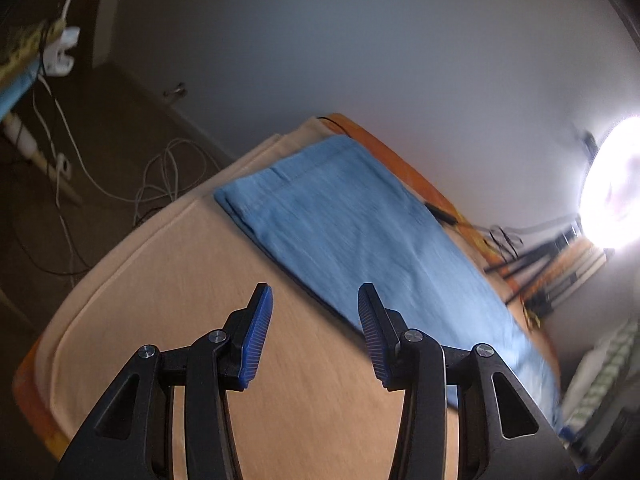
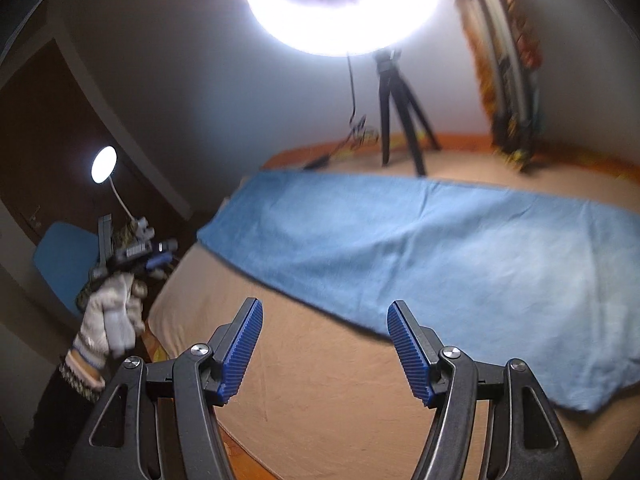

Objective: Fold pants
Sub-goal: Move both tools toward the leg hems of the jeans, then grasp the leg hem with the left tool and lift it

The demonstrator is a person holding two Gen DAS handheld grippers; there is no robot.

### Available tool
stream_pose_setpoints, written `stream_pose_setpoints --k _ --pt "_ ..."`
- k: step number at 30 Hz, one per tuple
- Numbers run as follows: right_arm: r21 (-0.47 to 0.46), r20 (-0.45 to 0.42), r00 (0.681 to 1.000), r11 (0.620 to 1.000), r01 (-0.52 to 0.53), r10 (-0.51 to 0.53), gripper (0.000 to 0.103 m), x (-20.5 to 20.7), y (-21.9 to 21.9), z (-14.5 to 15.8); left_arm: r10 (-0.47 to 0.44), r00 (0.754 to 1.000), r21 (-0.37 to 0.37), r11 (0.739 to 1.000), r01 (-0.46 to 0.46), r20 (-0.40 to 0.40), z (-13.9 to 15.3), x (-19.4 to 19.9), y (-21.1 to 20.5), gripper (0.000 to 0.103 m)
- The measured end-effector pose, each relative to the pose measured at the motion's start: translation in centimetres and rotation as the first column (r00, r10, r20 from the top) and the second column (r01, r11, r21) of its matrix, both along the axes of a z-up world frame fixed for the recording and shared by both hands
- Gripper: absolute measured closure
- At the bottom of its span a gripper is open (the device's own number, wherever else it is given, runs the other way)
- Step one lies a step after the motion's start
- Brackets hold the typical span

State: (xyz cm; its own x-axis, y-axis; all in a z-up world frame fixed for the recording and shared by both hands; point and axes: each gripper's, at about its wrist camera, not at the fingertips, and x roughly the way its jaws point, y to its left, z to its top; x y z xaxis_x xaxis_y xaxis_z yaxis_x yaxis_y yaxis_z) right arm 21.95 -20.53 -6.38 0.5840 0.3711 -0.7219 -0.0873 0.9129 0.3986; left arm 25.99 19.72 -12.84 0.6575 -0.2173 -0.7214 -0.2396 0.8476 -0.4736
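Note:
Light blue pants lie flat in a long folded strip on a beige sheet; in the right wrist view the pants stretch across the far side of the sheet. My left gripper hovers open above the sheet, just short of the pants' near edge, nothing between its blue pads. My right gripper is open too, empty, over bare sheet in front of the pants' near edge. A gloved hand with the left gripper shows at the left of the right wrist view.
A bright ring light on a black tripod stands at the back of the sheet with cables beside it. White cables lie on the dark floor left of the surface. A small lamp and blue chair stand at left.

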Motion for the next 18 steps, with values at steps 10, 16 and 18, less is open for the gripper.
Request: stream_pose_setpoints --k 10,16,18 --pt "-0.052 -0.047 0.998 0.998 -0.044 0.041 0.035 0.5 1.7 -2.4 0.066 0.997 -0.066 0.995 -0.068 -0.037 -4.6 4.8 3.3 0.060" --pt "-0.032 -0.081 0.996 0.999 -0.034 0.031 0.035 0.8 0.7 -3.1 0.070 0.997 -0.031 0.997 -0.072 -0.036 -5.9 6.3 2.9 0.060" --pt "-0.004 -0.091 0.996 1.000 -0.024 0.024 0.035 0.8 0.2 -3.3 0.073 0.997 -0.021 0.997 -0.074 -0.033 -5.9 6.6 2.8 0.060"
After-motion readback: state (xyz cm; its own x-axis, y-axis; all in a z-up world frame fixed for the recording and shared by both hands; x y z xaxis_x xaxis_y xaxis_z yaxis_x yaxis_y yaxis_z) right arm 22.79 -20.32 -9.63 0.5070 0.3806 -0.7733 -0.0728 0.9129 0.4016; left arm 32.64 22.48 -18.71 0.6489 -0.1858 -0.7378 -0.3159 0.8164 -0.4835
